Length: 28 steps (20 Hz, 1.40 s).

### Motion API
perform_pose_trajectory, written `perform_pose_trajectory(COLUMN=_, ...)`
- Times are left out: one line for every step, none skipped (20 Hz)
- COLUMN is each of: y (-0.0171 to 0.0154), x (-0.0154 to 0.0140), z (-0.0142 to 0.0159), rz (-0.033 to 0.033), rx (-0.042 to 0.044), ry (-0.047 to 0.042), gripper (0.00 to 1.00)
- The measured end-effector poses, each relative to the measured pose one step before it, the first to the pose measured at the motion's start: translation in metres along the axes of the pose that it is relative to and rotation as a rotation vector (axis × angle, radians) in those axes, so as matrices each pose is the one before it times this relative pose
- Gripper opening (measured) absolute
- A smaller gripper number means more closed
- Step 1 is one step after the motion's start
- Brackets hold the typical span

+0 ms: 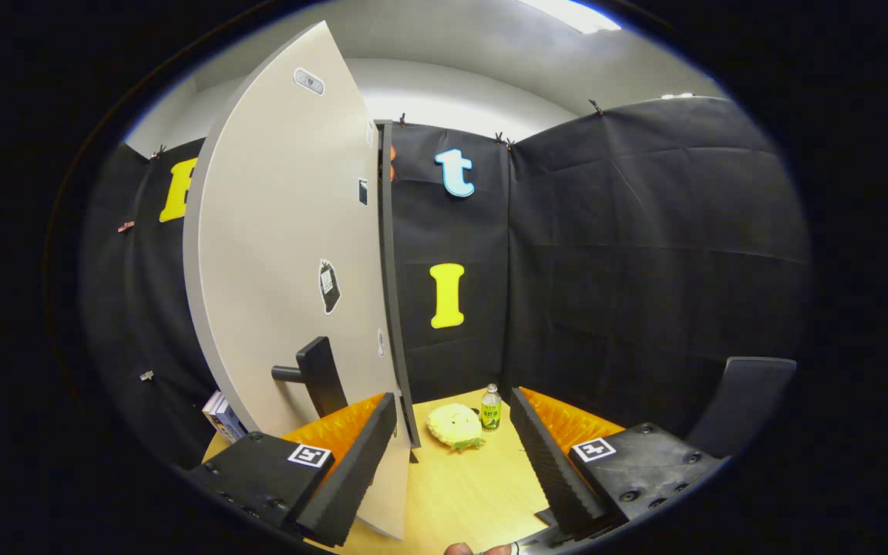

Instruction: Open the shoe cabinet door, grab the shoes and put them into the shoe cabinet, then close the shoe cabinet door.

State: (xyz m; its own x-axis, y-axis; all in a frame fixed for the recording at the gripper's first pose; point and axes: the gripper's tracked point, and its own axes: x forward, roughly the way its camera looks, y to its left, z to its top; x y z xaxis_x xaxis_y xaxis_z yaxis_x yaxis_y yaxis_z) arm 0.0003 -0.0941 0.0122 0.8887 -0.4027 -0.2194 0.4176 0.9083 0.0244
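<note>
the gripper point(452, 462) sits at the bottom of the frame with its fingers spread wide and nothing between them but bare table point(475, 493). the cabinet door point(282, 254) fills the left centre, a tall pale panel swung open toward the camera so that its face and its thin dark edge both show; its lower corner drops behind the left finger point(351, 470), so where the door ends against the table is hidden. a dark handle point(317, 375) juts from the lower part of the door, just above that finger and apart from it. a few small stickers dot the door face, too small to read. the cabinet body is hidden behind the door, so its inside cannot be seen. beyond the fingers, at lower centre, a pale yellow soft thing with a green fringe point(455, 426) lies flat on the table; it may be the shoe, a slipper perhaps, but the fisheye makes it too small to be sure. touching or just beside its right side stands a small bottle point(491, 408), upright. at lower left a stack of books point(220, 416) peeks out from behind the door, mostly covered. at the lower right a dark chair back point(745, 401) is cut off by the right finger's mount. a fingertip of the person's hand point(475, 549) shows at the very bottom edge.
</note>
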Motion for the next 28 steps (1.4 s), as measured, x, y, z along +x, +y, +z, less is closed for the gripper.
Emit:
perform_pose_trajectory(y=0.01066, x=-0.00014, z=-0.00178, rz=0.01577, rx=0.00398, ry=0.00109, gripper=0.98)
perform_pose_trajectory(y=0.01125, x=-0.00131, z=-0.00276, rz=0.01954, rx=0.00640, ry=0.00602, gripper=0.98)
perform_pose_trajectory(y=0.01200, x=0.00107, z=-0.00203, rz=0.02346, rx=0.00302, ry=0.00690, gripper=0.97)
perform_pose_trajectory(y=0.01223, x=0.00151, z=-0.00235, rz=0.02459, rx=0.00214, ry=0.00577, gripper=0.97)
perform_pose_trajectory(y=0.01251, x=0.00273, z=-0.00140, rz=0.02399, rx=0.00135, ry=0.00402, gripper=0.98)
perform_pose_trajectory(y=0.01444, x=0.00582, z=-0.00025, rz=0.02531, rx=-0.00006, ry=0.00239, gripper=0.97)
perform_pose_trajectory(y=0.01418, x=0.00218, z=-0.00199, rz=0.02584, rx=-0.00062, ry=0.00516, gripper=0.97)
perform_pose_trajectory(y=0.01469, x=0.00532, z=-0.00177, rz=0.02660, rx=-0.00171, ry=0.00391, gripper=0.98)
perform_pose_trajectory(y=0.01457, x=0.00660, z=-0.00078, rz=0.03150, rx=-0.00622, ry=0.00295, gripper=0.98)
perform_pose_trajectory(y=0.01356, x=0.00515, z=-0.00052, rz=0.02994, rx=-0.00560, ry=0.00328, gripper=0.98)
perform_pose_trajectory(y=0.00998, x=0.00540, z=0.00049, rz=0.01913, rx=-0.00623, ry=0.00010, gripper=0.98)
perform_pose_trajectory(y=0.00663, x=0.00469, z=0.00140, rz=0.01211, rx=-0.01052, ry=-0.00486, gripper=0.98)
perform_pose_trajectory(y=0.00106, x=-0.00101, z=-0.00044, rz=0.00951, rx=-0.01274, ry=-0.00437, gripper=0.98)
perform_pose_trajectory(y=0.00290, x=0.00182, z=-0.00001, rz=0.00843, rx=-0.00511, ry=-0.00437, gripper=0.98)
perform_pose_trajectory(y=0.00543, x=0.00255, z=-0.00004, rz=0.00909, rx=0.00379, ry=0.00062, gripper=0.98)
perform_pose_trajectory(y=0.00972, x=0.00245, z=-0.00186, rz=0.00952, rx=0.00655, ry=0.00293, gripper=0.98)
perform_pose_trajectory(y=0.00535, x=0.00224, z=-0.00184, rz=0.00385, rx=0.00278, ry=0.00375, gripper=0.98)
perform_pose_trajectory(y=0.00353, x=0.00146, z=-0.00042, rz=0.00328, rx=-0.00065, ry=-0.00036, gripper=0.98)
perform_pose_trajectory(y=-0.00022, x=0.00046, z=0.00003, rz=0.00120, rx=-0.00065, ry=-0.00437, gripper=0.98)
perform_pose_trajectory(y=0.00065, x=-0.00012, z=0.00005, rz=0.00412, rx=0.00047, ry=-0.00254, gripper=0.98)
perform_pose_trajectory(y=0.00207, x=0.00039, z=0.00004, rz=0.00697, rx=0.00110, ry=-0.00105, gripper=0.98)
perform_pose_trajectory(y=0.00130, x=0.00008, z=0.00092, rz=0.00266, rx=-0.00087, ry=-0.00288, gripper=0.98)
perform_pose_trajectory(y=0.00074, x=0.00004, z=0.00150, rz=-0.00010, rx=-0.00282, ry=-0.00471, gripper=0.98)
perform_pose_trajectory(y=-0.00002, x=-0.00024, z=0.00171, rz=-0.00188, rx=-0.00411, ry=-0.00259, gripper=0.98)
perform_pose_trajectory(y=0.00059, x=0.00033, z=0.00117, rz=-0.00169, rx=-0.00171, ry=-0.00193, gripper=0.98)
perform_pose_trajectory(y=-0.00029, x=0.00031, z=0.00046, rz=-0.00225, rx=0.00102, ry=-0.00083, gripper=0.98)
perform_pose_trajectory(y=0.00036, x=0.00034, z=0.00044, rz=-0.00117, rx=0.00086, ry=-0.00145, gripper=0.98)
perform_pose_trajectory(y=-0.00002, x=-0.00050, z=0.00045, rz=-0.00297, rx=-0.00019, ry=-0.00189, gripper=0.98)
